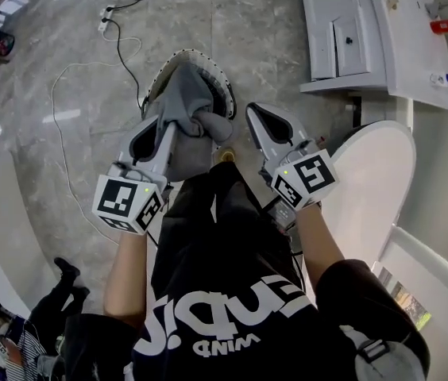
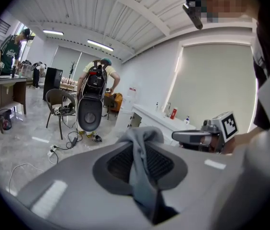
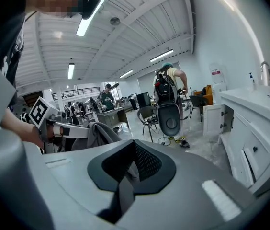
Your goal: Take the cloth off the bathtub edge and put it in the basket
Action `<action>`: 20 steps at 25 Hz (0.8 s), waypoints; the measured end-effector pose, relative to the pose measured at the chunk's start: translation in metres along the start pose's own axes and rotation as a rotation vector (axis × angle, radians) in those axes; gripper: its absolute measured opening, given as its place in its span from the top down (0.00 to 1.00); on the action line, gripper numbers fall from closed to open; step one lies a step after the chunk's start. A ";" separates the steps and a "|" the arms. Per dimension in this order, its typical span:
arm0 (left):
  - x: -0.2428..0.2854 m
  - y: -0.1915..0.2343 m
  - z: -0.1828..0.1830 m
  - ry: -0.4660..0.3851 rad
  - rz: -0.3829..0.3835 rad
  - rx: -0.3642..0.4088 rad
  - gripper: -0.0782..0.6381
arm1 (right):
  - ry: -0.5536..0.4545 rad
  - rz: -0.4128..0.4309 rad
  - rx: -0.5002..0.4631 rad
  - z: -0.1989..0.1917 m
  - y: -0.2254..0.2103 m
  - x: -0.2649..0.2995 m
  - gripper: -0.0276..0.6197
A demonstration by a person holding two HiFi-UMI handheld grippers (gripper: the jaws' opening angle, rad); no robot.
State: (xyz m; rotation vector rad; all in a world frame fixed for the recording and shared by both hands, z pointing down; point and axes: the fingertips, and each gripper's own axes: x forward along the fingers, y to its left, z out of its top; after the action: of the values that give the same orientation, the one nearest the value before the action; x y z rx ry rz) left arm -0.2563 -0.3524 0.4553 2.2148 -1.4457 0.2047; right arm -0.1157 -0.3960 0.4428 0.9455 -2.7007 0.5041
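Grey cloth (image 1: 186,105), bunched in limp folds

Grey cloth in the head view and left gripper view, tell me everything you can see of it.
The grey cloth is soft, thick-looking fabric, crumpled into folds with a bunched lump at its right side. The left gripper is shut on it; in the left gripper view a fold stands up from between the jaws. It hangs over the round basket with a white-dotted dark rim, hiding most of the opening. Whether it touches the basket cannot be told.
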 end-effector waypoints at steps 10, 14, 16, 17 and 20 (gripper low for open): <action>0.026 0.050 -0.077 0.099 0.017 -0.057 0.82 | 0.056 -0.017 0.061 -0.046 0.013 0.034 0.94; 0.041 0.058 -0.106 0.145 0.029 -0.067 0.82 | 0.106 -0.033 0.075 -0.076 0.005 0.031 0.94; 0.051 0.062 -0.119 0.166 0.035 -0.077 0.82 | 0.124 -0.041 0.090 -0.089 -0.002 0.032 0.94; 0.055 0.064 -0.124 0.173 0.037 -0.082 0.82 | 0.130 -0.046 0.098 -0.094 -0.005 0.032 0.94; 0.063 0.067 -0.134 0.187 0.040 -0.094 0.82 | 0.139 -0.057 0.118 -0.103 -0.011 0.034 0.94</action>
State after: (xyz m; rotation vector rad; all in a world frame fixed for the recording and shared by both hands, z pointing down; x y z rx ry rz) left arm -0.2708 -0.3631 0.6169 2.0350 -1.3698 0.3405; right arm -0.1241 -0.3823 0.5509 0.9756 -2.5361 0.6968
